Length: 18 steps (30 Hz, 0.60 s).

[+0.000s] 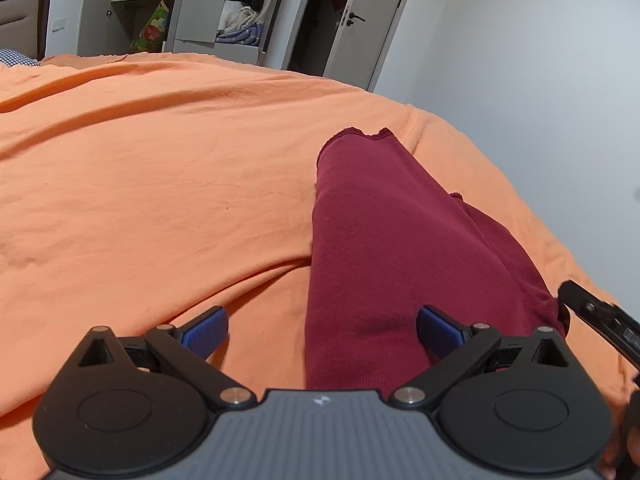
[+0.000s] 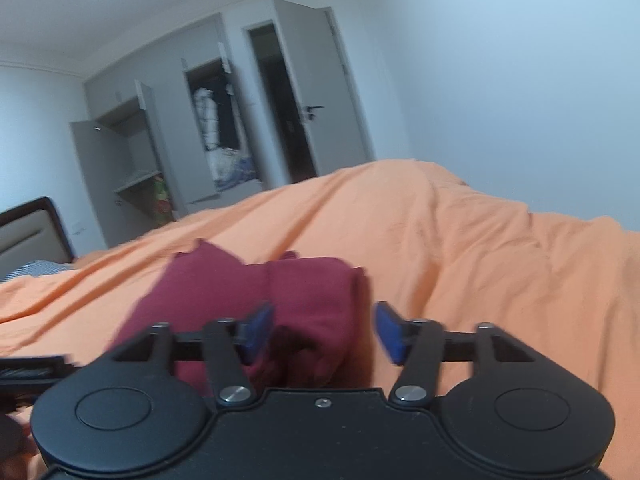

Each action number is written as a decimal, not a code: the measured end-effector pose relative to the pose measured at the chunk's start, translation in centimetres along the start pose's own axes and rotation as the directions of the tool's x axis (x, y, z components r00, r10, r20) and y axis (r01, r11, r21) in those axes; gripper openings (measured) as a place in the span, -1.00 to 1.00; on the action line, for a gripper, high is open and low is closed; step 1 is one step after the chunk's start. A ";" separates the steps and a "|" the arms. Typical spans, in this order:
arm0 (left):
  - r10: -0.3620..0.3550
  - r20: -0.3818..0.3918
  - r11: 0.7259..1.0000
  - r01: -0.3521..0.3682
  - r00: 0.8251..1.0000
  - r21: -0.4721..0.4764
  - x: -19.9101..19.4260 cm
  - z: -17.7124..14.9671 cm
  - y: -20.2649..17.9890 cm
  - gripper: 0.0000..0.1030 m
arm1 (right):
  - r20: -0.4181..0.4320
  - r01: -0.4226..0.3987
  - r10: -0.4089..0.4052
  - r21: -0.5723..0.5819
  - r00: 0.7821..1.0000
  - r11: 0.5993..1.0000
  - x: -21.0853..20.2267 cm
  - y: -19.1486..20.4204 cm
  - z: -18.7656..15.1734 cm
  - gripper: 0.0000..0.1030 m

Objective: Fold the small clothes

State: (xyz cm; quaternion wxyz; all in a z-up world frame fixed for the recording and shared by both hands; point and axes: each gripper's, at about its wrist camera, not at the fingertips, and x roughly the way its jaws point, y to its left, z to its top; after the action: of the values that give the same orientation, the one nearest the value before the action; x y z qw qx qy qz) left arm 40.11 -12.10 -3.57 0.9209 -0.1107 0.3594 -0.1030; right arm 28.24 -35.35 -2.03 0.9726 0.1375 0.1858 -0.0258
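- Maroon knit garment [image 1: 372, 240] lies on the orange bed cover [image 1: 160, 168], right of centre in the left wrist view. Folded into a long narrow strip; long axis runs away from the camera, far end with a raw, wavy hem [image 1: 360, 134] pointing toward the doorway [image 1: 320, 16].
- A 2nd layer of the same cloth sticks out along its right edge [image 1: 492, 232].
- Left gripper [image 1: 322, 332]: jaws spread wide, blue pads [image 1: 206, 334] clear of each other, nothing held. Left pad sits over the bare cover, right pad over the garment's near end.
- Right gripper [image 2: 324, 334]: jaws partly apart, holding nothing; near end of the garment [image 2: 280, 300] bulges between the pads. Cannot tell if the pads touch the cloth.
- Right wrist view is motion-blurred; garment edges are soft there and the fold lines are hard to read.
- Garment's near end is hidden behind both gripper bodies.
- Black part of the other gripper [image 1: 600, 316] cuts in at the right edge of the left wrist view.
- Room: wrinkled cover over the whole bed, headboard [image 2: 28, 232] at the left, open grey wardrobe [image 2: 216, 128] with hanging clothes, open door [image 2: 324, 92], plain white walls.
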 end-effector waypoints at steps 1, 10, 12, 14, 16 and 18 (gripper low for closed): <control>0.000 0.000 1.000 0.000 1.000 0.001 0.0 0.0 -0.1 0.99 | -0.001 -0.018 0.018 -0.002 1.000 1.000 -0.5 0.2 -0.2 0.39; 0.010 0.002 1.000 -0.010 1.000 0.000 -1.1 -0.3 -0.3 0.99 | -0.103 -0.090 0.083 -0.057 0.991 0.994 -1.7 2.8 -2.6 0.01; 0.017 0.002 1.000 -0.017 1.000 0.005 -1.3 -0.4 -0.3 0.99 | -0.110 -0.094 0.086 -0.066 0.990 0.993 -2.0 3.1 -3.1 -0.24; 0.023 -0.003 1.000 -0.023 1.000 0.007 -1.4 -0.4 -0.4 0.99 | -0.118 -0.093 0.083 -0.084 0.990 0.992 -2.3 3.3 -3.5 -0.62; 0.028 -0.010 1.000 -0.028 1.000 0.006 -1.5 -0.5 -0.4 0.99 | -0.123 -0.085 0.072 -0.101 0.990 0.991 -2.3 3.5 -3.6 -0.81; 0.030 -0.014 1.000 -0.030 0.999 0.006 -1.6 -0.5 -0.4 0.99 | -0.102 -0.067 0.058 -0.092 0.993 0.994 -2.8 3.4 -3.5 -0.85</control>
State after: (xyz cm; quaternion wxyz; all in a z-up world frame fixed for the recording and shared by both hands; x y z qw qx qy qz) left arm 38.55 -12.07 -2.82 0.9200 -0.1021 0.3672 -0.0910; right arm 24.71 -31.16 -3.25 0.9679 0.0979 0.2305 0.0203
